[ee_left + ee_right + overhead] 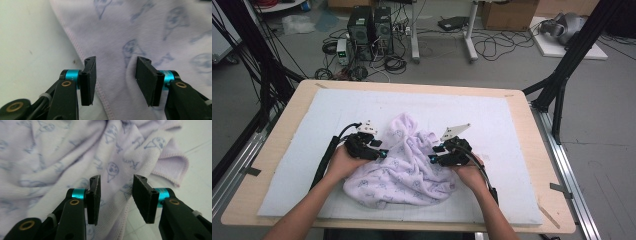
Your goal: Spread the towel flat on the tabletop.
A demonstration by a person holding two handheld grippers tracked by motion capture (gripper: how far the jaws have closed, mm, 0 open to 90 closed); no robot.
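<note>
A crumpled lilac cloth with a blue print (404, 160) lies in a heap on the white mat (492, 120). My left gripper (379, 151) sits at the heap's left side and my right gripper (435, 156) at its right side, both pointing inward. In the left gripper view the jaws (115, 80) stand apart over the cloth's stitched hem (75, 41), with no fabric pinched. Seen from the right gripper view, that gripper (116, 198) is open too, above a hemmed edge of the cloth (172, 162); nothing is gripped.
The mat covers a wooden table (287, 130) with bare mat around the heap on all sides. Beyond the table are black frame legs (562, 75), computer towers (369, 30) and loose cables on the floor.
</note>
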